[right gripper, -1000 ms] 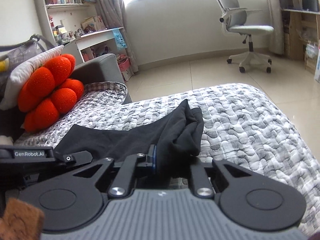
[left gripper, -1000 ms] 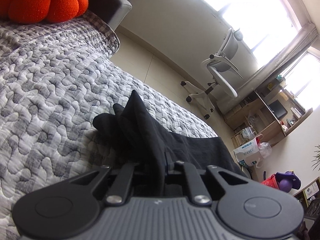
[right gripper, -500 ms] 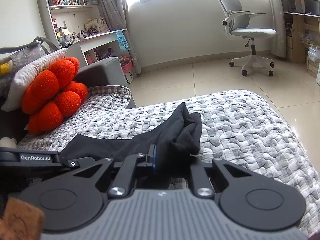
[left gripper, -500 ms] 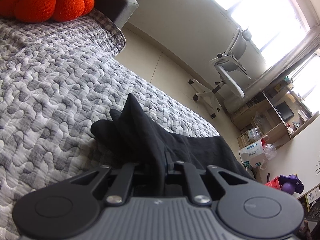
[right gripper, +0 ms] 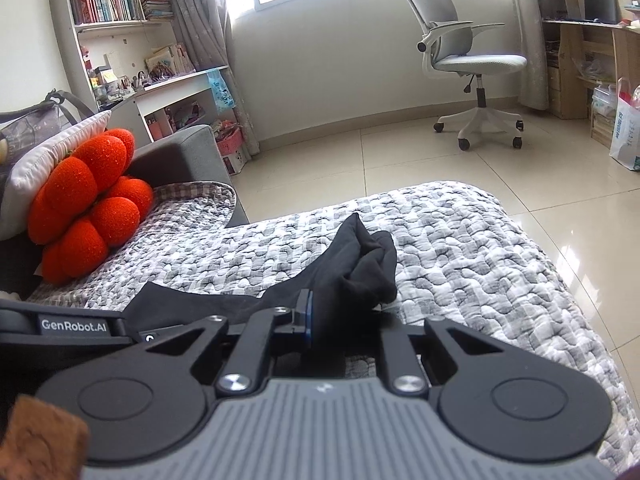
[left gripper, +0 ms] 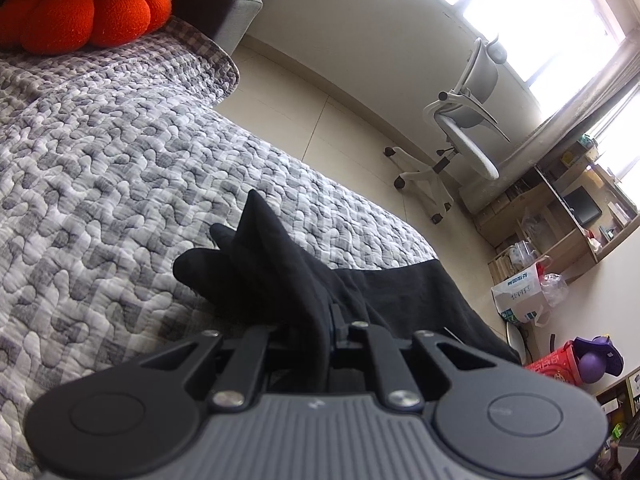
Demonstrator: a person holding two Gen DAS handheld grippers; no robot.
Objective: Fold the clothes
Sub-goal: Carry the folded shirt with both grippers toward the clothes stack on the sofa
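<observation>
Black garment is pinched in both my left claw and right claw, sagging forward onto the quilted bed between them.

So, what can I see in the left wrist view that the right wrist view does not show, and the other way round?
Only the left wrist view shows the red basket and purple ball. Only the right wrist view shows the bookshelf and the left hand-held gripper from the side. Both show the black garment, quilted cover, orange cushion and office chair.
</observation>
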